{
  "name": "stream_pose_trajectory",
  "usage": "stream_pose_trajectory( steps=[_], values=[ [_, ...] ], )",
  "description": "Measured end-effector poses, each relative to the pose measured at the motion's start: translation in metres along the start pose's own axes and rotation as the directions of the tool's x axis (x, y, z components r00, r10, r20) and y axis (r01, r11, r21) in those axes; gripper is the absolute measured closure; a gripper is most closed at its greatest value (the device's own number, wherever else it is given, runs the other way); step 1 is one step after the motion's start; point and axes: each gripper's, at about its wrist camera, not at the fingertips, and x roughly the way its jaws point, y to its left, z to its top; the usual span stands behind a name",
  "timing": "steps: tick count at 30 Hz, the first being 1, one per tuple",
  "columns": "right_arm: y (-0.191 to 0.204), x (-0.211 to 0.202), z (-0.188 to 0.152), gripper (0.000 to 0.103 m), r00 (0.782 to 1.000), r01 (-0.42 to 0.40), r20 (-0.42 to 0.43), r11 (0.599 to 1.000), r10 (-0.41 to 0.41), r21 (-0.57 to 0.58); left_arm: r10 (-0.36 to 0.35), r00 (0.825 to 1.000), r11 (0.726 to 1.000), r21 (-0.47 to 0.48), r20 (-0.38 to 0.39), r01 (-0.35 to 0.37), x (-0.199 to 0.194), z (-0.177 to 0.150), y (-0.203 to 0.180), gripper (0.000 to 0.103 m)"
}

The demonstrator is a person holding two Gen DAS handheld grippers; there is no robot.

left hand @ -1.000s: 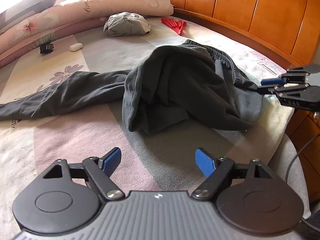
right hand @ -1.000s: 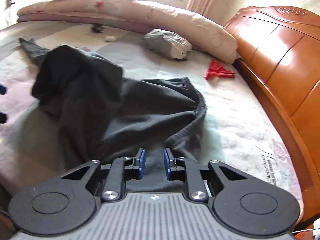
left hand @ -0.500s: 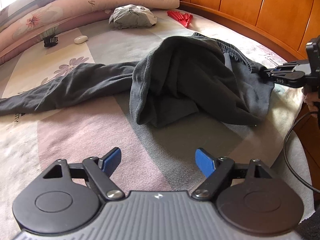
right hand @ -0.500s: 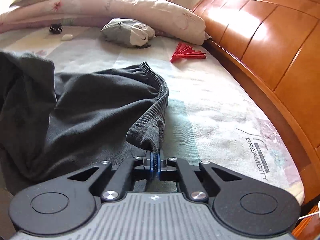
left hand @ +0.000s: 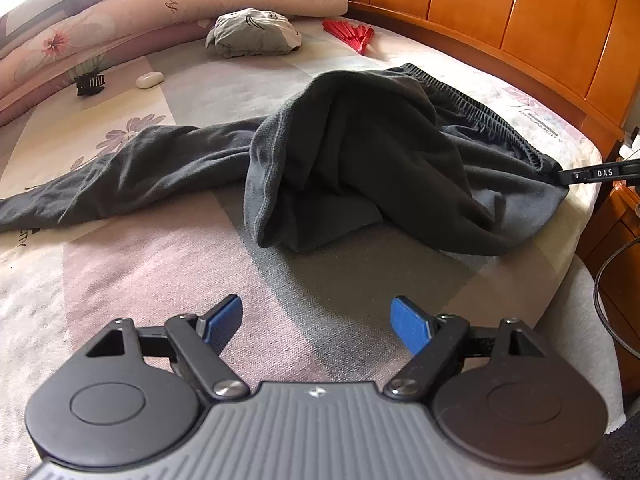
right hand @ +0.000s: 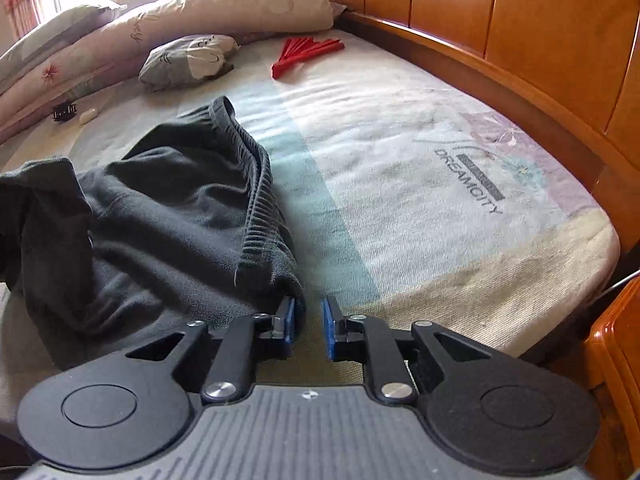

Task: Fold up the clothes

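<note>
A home bedroom: bed (right hand: 460, 184), pillows (right hand: 224, 12), wooden headboard (right hand: 520, 20)

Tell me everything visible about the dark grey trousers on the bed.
The dark grey trousers look like soft fleece with a ribbed elastic waistband. They lie crumpled on the patterned bedsheet: one leg stretches flat away from the heap, the other is folded back over the seat in a loose hump. The waistband corner lies at the right hand-held gripper, whose jaws have just been opening, beside one blue pad, not clamped.
</note>
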Motion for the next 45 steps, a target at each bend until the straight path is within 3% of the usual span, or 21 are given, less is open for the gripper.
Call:
stream_pose_trajectory(
  steps=[2, 4, 9, 12, 18, 26, 36, 45],
  values=[
    [0.007, -0.013, 0.005, 0.077, 0.999, -0.008, 0.049, 1.0, 0.009, -0.015, 0.004, 1.0, 1.0, -0.011, 0.002, -0.004, -0.001, 0.001, 0.004, 0.021],
    [0.019, -0.024, 0.011, 0.062, 0.995, -0.033, 0.093, 0.998, 0.038, -0.052, 0.006, 1.0, 1.0, -0.018, 0.001, -0.006, 0.0, 0.002, 0.008, 0.021],
    [0.062, -0.038, 0.018, 0.059, 0.975, -0.167, 0.118, 0.971, 0.188, -0.169, 0.029, 1.0, 1.0, -0.013, 0.002, -0.029, 0.001, 0.003, 0.014, 0.021],
    [0.096, -0.03, 0.015, 0.056, 0.953, -0.274, 0.067, 0.935, 0.295, -0.223, 0.017, 1.0, 0.999, -0.031, -0.002, -0.017, 0.003, 0.001, 0.018, 0.021],
    [0.162, -0.007, 0.001, 0.054, 0.908, -0.413, -0.06, 0.861, 0.415, -0.297, 0.004, 1.0, 0.999, -0.048, -0.006, -0.004, 0.006, -0.001, 0.023, 0.021],
    [0.22, 0.012, 0.01, 0.054, 0.864, -0.497, -0.137, 0.781, 0.484, -0.378, 0.039, 0.999, 0.998, -0.057, -0.024, -0.041, 0.015, -0.003, 0.034, 0.021],
    [0.269, 0.05, 0.047, 0.054, 0.89, -0.44, -0.127, 0.75, 0.438, -0.495, 0.102, 0.995, 0.991, -0.084, -0.004, -0.102, 0.013, -0.002, 0.062, 0.021],
    [0.307, 0.109, 0.104, 0.055, 0.921, -0.372, -0.089, 0.784, 0.38, -0.497, 0.114, 0.993, 0.981, -0.157, 0.005, -0.112, 0.012, -0.005, 0.09, 0.021]
  ],
)
